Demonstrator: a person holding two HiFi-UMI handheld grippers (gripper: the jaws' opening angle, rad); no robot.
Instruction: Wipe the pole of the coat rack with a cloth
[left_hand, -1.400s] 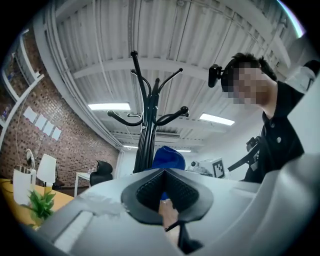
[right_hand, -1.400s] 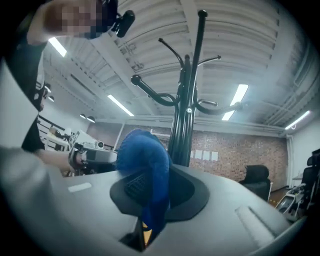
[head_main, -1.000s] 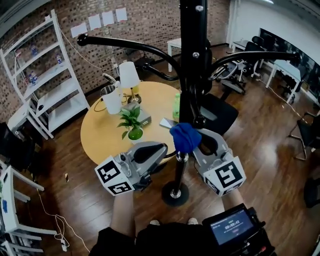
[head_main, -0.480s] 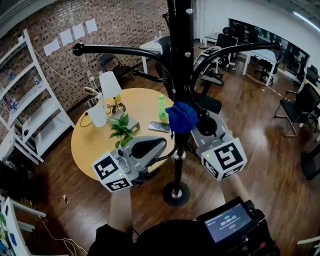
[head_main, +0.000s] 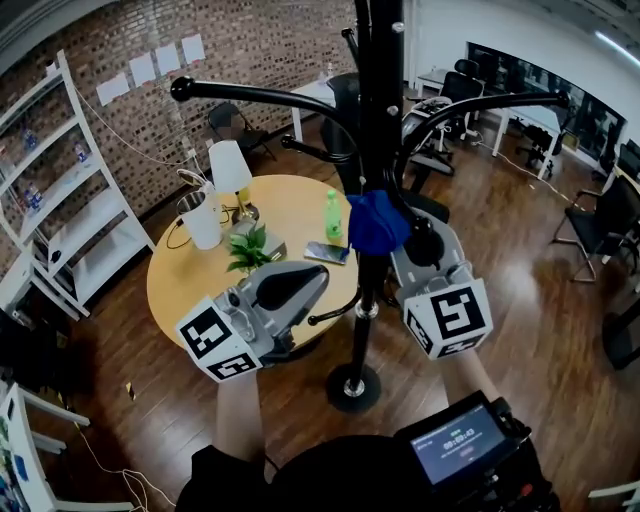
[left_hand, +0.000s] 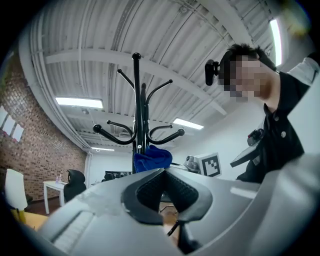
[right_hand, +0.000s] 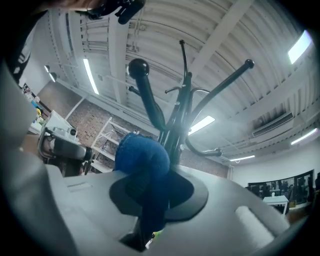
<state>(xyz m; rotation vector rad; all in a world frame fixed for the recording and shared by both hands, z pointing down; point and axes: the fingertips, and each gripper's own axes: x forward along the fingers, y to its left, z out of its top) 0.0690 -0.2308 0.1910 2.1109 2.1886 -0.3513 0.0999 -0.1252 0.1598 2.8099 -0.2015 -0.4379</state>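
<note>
Cloth (head_main: 378, 222): blue, bunched into a wad, centre of the head view just above the middle, lying against the black pole (head_main: 378, 100) of the coat rack below the curved hook arms.

Right gripper (head_main: 392, 243): jaws clamped on the cloth. In the right gripper view a tail of fabric runs down between the pads and the wad (right_hand: 142, 157) bulges out past the tips, next to the pole (right_hand: 172, 132).

Left gripper (head_main: 318, 285): lower left of centre, jaws together with nothing between them, apart from the pole. Its own view shows the pads (left_hand: 150, 187) meeting, with the cloth (left_hand: 152, 159) and rack beyond.

Handling, my judgement:
- Cloth is soft and light and will fold round the tube. The grip on the tail suits it, because the free wad does the rubbing.
- Pole looks like smooth painted metal, stiff and slick, so the wad should slide easily.
- Rack stands on one small round base (head_main: 350, 386), lower centre of frame, and may rock under side pressure. Press lightly, or steady the lower pole with the free gripper.
</note>
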